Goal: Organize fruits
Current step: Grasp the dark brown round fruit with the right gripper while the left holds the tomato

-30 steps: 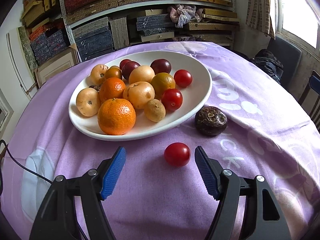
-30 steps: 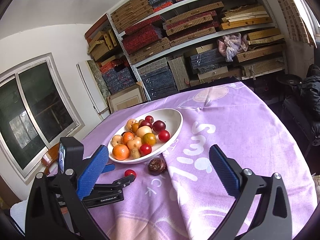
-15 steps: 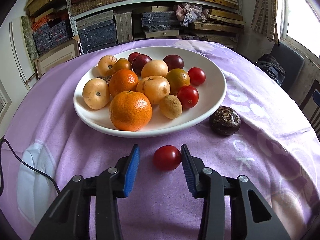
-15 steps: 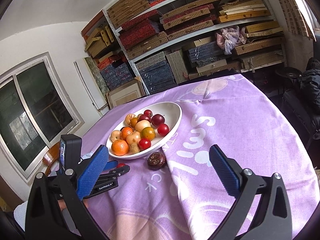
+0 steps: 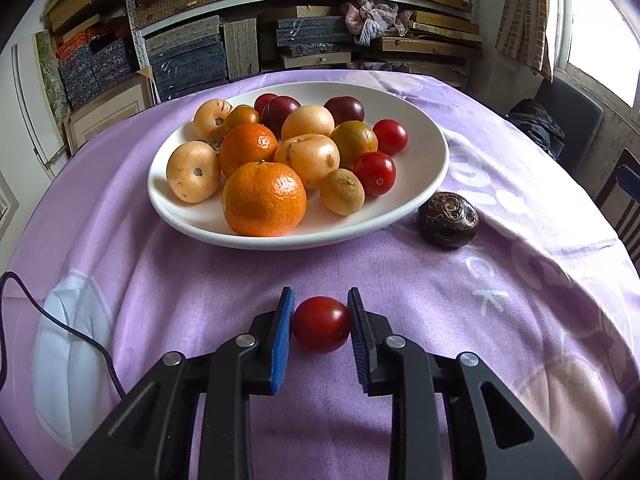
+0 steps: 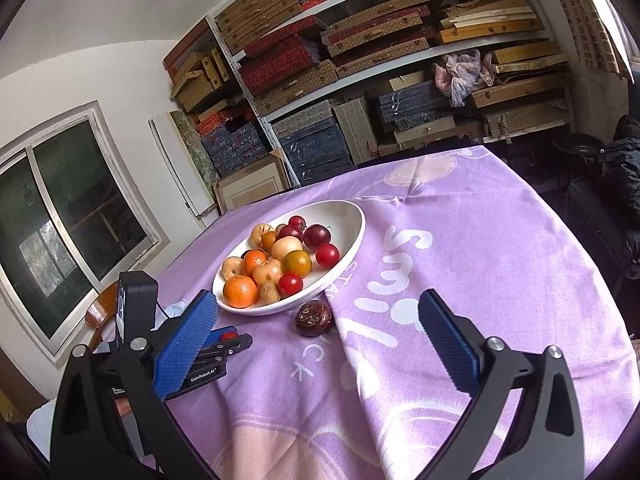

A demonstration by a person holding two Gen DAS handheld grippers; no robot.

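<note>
A red cherry tomato (image 5: 321, 324) lies on the purple tablecloth, and my left gripper (image 5: 320, 320) is shut on it, both blue pads touching its sides. Behind it stands a white oval plate (image 5: 428, 168) holding oranges, yellow fruits, plums and red tomatoes. A dark brown passion fruit (image 5: 448, 220) lies on the cloth to the right of the plate. In the right wrist view my right gripper (image 6: 316, 336) is open and empty above the cloth, with the passion fruit (image 6: 314, 318), the plate (image 6: 352, 236) and the left gripper (image 6: 224, 346) with the tomato (image 6: 229, 336) in front of it.
A black cable (image 5: 60, 320) runs over the cloth at the left. Shelves (image 6: 380, 60) stacked with boxes stand behind the table. A dark chair (image 5: 560, 116) stands at the right, and a window (image 6: 60, 208) is at the left. The cloth has a fold (image 6: 344, 344) beside the passion fruit.
My left gripper has moved forward around the loose tomato and closed from wide open onto it. My right gripper has stayed open and nearly still.
</note>
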